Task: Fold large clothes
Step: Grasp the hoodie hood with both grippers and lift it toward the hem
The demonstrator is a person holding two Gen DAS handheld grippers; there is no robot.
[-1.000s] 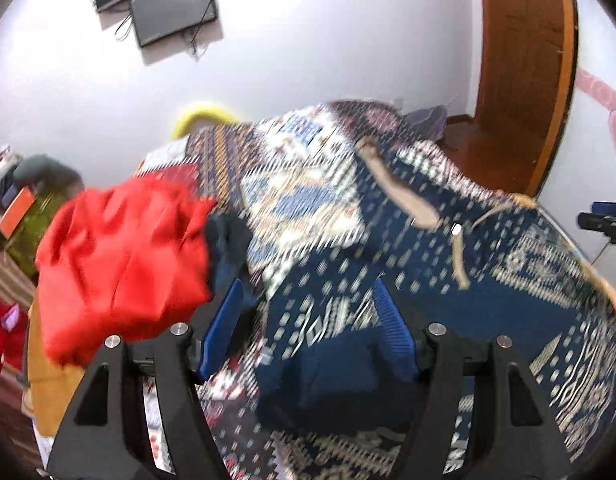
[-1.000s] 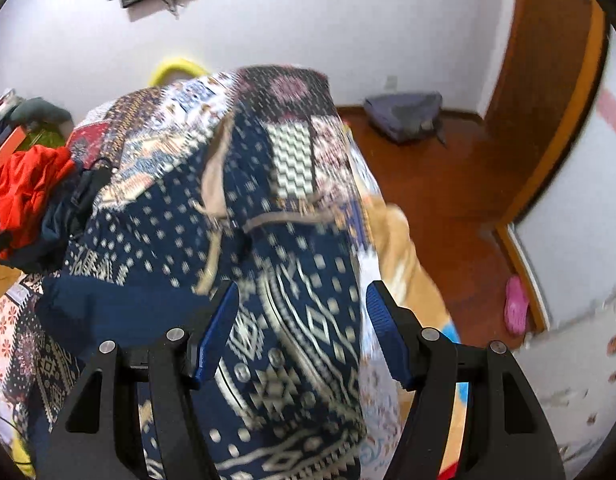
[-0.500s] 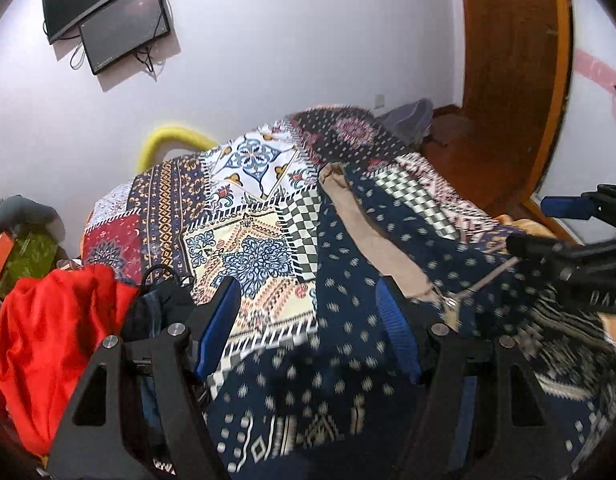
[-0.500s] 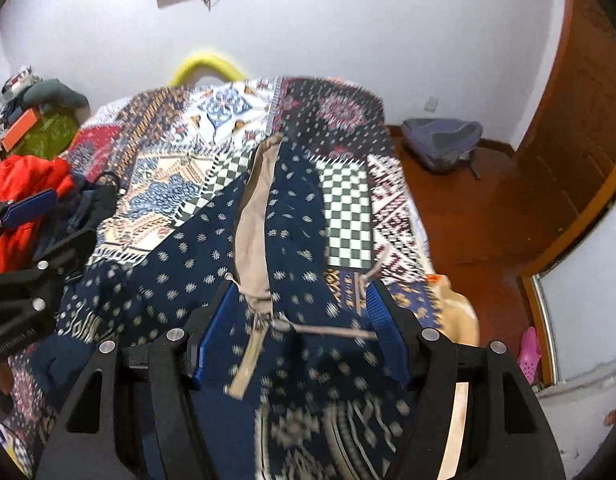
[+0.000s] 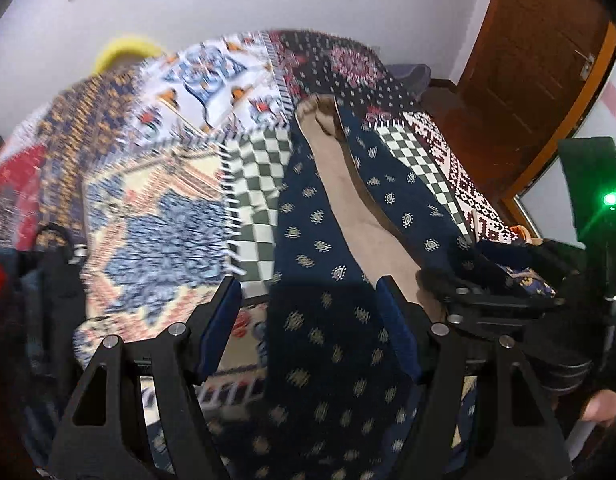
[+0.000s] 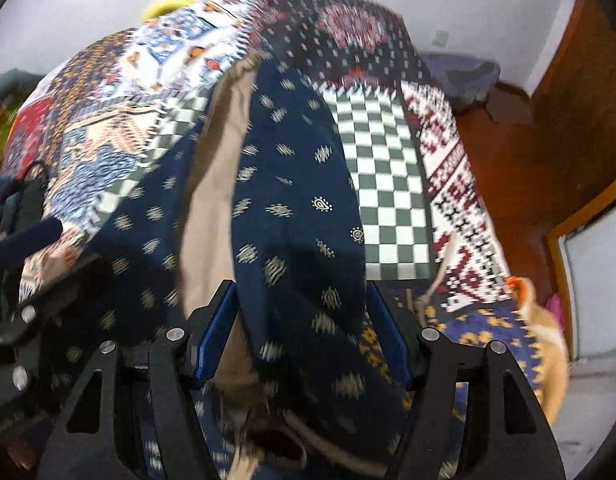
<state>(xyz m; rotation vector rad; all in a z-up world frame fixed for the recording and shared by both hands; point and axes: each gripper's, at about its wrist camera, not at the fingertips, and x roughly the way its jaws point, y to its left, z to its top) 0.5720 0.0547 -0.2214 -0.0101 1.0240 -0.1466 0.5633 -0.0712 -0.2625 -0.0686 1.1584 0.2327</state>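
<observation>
A navy patterned garment [image 5: 328,240] with a tan lining lies stretched lengthwise down the patchwork bedspread [image 5: 159,208]. Both tongs hang low over its near end, pointing along it toward the far wall. The left tongs [image 5: 310,332] gape wide with the cloth between the blue pads; the right tongs [image 6: 303,328] gape likewise, straddling a raised fold. A wooden door [image 5: 532,64] stands on the right.

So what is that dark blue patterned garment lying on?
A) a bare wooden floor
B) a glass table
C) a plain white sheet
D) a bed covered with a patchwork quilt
D: the navy patterned garment, with its tan lining showing, stretches across a bed covered by a patchwork quilt of checkered and multicoloured panels; the wooden floor only shows beside the bed.
</observation>
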